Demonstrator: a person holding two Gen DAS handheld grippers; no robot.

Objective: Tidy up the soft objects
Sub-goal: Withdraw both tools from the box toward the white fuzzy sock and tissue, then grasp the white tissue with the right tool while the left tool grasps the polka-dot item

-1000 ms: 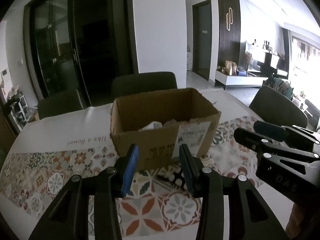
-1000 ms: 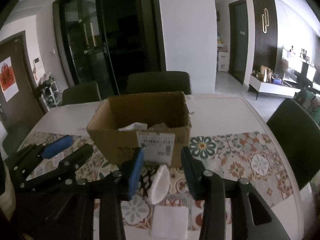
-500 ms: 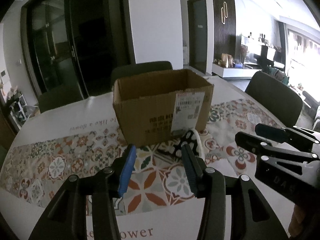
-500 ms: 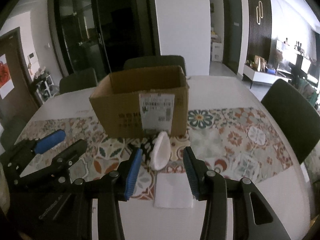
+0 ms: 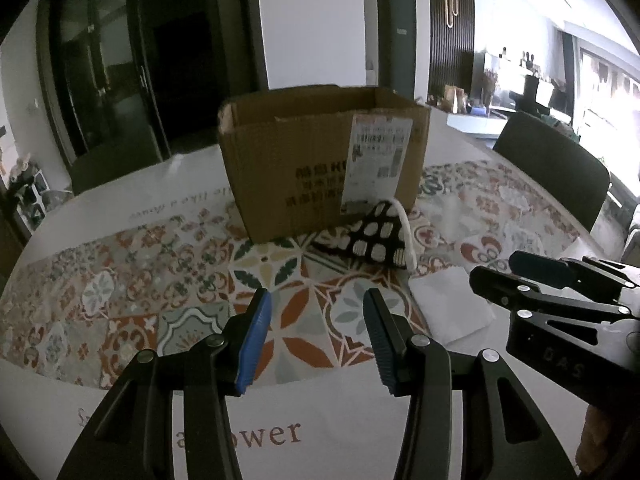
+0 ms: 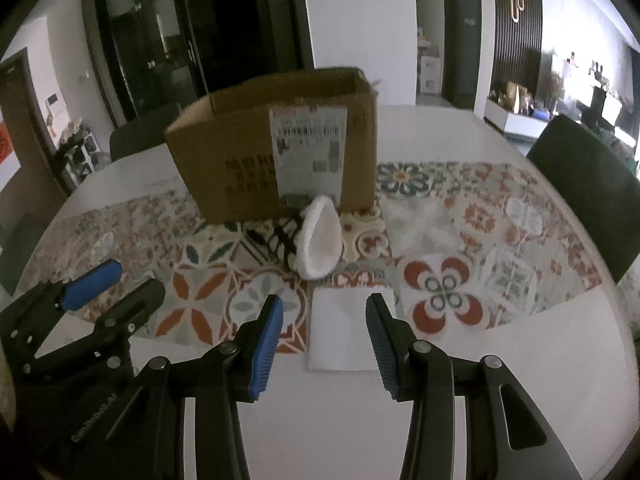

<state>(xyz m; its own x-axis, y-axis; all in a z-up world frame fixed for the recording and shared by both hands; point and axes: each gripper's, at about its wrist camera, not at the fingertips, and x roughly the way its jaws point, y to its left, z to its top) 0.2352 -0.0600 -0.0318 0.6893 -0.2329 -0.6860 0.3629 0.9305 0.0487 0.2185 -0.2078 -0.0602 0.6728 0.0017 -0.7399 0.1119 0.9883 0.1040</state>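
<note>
Sorting incomplete: two soft items outside the cardboard box (image 6: 280,160).

Patterned slipper (image 6: 308,240) and white folded cloth (image 6: 344,328) lying on desk (image 6: 520,360); left gripper (image 5: 316,336) and right gripper (image 6: 324,336) both spread, empty.

"ower" printed on the white tablecloth (image 5: 328,432), mirrored script "like a flower" beyond the cardboard box (image 5: 280,168), its shipping label (image 6: 308,152) unreadable, "DAS" on right claw (image 5: 516,272)

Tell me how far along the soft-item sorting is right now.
Nothing is in hand: left tongs and right tongs are both open and empty. Still out on the table are the patterned slipper by the cardboard box and the folded white cloth. The box's inside is hidden from these views.
</note>
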